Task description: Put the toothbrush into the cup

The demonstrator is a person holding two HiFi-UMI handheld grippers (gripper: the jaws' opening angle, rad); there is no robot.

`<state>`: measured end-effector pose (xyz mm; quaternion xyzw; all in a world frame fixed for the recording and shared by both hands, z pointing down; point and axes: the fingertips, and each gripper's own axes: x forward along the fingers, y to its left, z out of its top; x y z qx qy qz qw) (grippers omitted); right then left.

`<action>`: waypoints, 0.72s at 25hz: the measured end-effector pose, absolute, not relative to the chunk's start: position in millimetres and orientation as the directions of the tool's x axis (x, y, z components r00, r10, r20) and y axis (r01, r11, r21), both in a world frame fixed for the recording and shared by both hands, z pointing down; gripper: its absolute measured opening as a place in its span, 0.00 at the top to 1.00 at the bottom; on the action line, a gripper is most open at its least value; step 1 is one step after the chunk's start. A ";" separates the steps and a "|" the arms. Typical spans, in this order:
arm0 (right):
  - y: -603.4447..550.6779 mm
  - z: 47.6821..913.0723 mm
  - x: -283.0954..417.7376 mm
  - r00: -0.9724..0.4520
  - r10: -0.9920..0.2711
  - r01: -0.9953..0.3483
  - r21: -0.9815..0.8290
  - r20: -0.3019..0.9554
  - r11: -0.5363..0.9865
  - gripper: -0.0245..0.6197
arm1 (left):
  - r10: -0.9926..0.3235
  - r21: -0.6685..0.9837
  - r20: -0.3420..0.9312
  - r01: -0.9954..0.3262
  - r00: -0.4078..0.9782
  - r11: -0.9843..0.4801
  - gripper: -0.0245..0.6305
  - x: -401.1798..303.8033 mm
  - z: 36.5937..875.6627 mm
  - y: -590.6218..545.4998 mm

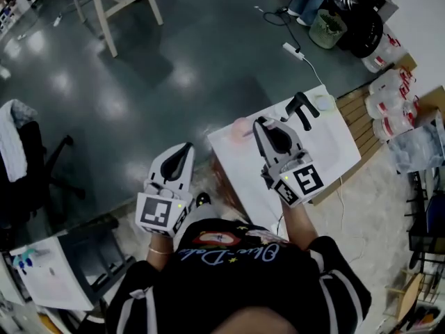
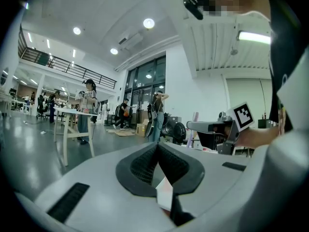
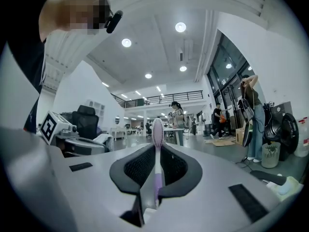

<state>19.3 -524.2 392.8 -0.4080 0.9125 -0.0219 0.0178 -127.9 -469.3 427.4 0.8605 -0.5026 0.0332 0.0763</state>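
A pink and lilac toothbrush (image 3: 156,153) stands upright between the jaws of my right gripper (image 3: 157,149), which is shut on its handle; the brush head pokes past the fingertips. In the head view my right gripper (image 1: 259,124) hovers over the near left part of the white table (image 1: 327,152), its tips beside a pale pink cup-like thing (image 1: 240,128) that is too blurred to tell for sure. My left gripper (image 1: 187,148) is held off the table over the floor. In its own view the left gripper (image 2: 158,151) is shut with nothing in it.
A black stand-like object (image 1: 300,108) and a pale round item (image 1: 324,103) sit at the table's far end. Wooden boards (image 1: 361,113) and plastic jugs (image 1: 389,106) lie to the right. An office chair (image 1: 28,165) is at the left, with open grey floor ahead.
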 end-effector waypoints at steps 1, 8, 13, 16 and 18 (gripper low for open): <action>-528.0 397.1 17.7 -0.665 -0.747 -0.746 -0.053 -0.005 0.664 0.93 | -0.859 0.100 0.138 -0.870 0.493 -0.483 0.96 -129.7 429.1 -472.1; -549.6 428.5 12.9 -0.654 -0.753 -0.756 -0.047 0.073 0.652 0.93 | -0.862 0.117 0.151 -0.875 0.483 -0.470 0.96 -140.1 438.3 -487.1; -560.2 460.6 12.2 -0.628 -0.762 -0.773 -0.018 0.156 0.634 0.93 | -0.851 0.115 0.210 -0.877 0.481 -0.467 0.96 -147.4 451.0 -489.8; -566.3 486.8 13.2 -0.617 -0.755 -0.775 -0.006 0.222 0.632 0.93 | -0.853 0.110 0.207 -0.878 0.479 -0.466 0.96 -148.1 452.6 -491.2; -570.1 497.2 13.9 -0.616 -0.746 -0.771 0.004 0.253 0.637 0.92 | -0.850 0.106 0.220 -0.878 0.479 -0.467 0.96 -147.1 452.0 -491.8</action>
